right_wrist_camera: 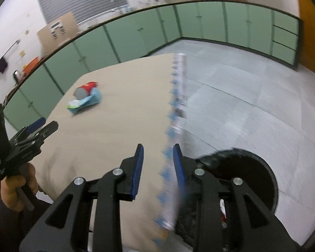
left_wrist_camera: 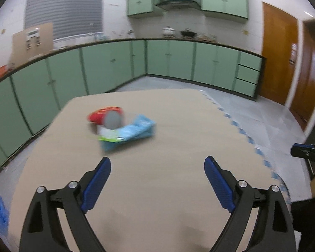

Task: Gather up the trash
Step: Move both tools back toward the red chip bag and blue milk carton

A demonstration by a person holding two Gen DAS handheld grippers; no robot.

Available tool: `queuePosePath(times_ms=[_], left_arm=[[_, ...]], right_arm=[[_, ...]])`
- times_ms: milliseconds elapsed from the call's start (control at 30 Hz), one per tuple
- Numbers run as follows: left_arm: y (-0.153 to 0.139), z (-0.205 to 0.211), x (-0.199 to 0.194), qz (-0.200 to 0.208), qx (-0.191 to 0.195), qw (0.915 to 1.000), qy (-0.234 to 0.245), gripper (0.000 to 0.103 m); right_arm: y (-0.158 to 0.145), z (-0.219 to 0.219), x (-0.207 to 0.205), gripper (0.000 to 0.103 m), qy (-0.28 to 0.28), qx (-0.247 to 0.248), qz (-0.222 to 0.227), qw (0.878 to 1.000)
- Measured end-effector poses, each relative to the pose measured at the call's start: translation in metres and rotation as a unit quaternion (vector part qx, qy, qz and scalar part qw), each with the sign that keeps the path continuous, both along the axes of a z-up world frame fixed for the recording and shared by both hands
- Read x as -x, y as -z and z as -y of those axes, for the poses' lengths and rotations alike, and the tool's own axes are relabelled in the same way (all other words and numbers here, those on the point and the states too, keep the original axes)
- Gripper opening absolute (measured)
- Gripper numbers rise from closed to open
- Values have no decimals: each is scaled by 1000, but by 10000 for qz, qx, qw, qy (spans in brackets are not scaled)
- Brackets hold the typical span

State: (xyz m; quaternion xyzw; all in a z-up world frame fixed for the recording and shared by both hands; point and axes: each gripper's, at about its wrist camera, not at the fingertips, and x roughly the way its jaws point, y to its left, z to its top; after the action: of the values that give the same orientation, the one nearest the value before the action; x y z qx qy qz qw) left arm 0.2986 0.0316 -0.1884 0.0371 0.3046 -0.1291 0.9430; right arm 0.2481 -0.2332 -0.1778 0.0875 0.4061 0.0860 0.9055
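Trash lies in a small pile on the far left part of the beige table [left_wrist_camera: 168,189]: a crushed red can [left_wrist_camera: 107,115] with a grey end, and a light blue wrapper [left_wrist_camera: 136,129] leaning against it. My left gripper [left_wrist_camera: 157,161] hovers over the table short of the pile, open wide with nothing between its blue pads. In the right wrist view the same can [right_wrist_camera: 85,90] and wrapper [right_wrist_camera: 87,101] sit far off to the upper left. My right gripper [right_wrist_camera: 158,149] hangs above the table's right edge, its jaws apart by a narrow gap and holding nothing.
A round black bin [right_wrist_camera: 254,168] lined with a dark bag stands on the grey floor just right of the table's fringed blue-white edge [right_wrist_camera: 174,96]. A hand [right_wrist_camera: 16,187] holds the left gripper [right_wrist_camera: 45,125]. Green cabinets [left_wrist_camera: 115,67] line the far walls.
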Motion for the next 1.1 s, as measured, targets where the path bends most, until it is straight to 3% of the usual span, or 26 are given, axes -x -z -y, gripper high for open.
queuePosePath(times_ms=[233,500,1067,1100], left_arm=[[5,-49,-30,33,32,9995,-311,89],[13,-65,-57,-7,63,9995,-318,88],[46,-62,-125,-661,46,9975,-261,87],[48,-61,-128,-739,14,9969,-262,84]], right_arm=[[0,-64,-49,29,-478,51,-3,9988],[5,-111,-104,29,-774,25,4,9970],[37,-123,-182,29,-809,-88,-179,9965],[37,-121,-182,29,-795,-109,-175,9966]])
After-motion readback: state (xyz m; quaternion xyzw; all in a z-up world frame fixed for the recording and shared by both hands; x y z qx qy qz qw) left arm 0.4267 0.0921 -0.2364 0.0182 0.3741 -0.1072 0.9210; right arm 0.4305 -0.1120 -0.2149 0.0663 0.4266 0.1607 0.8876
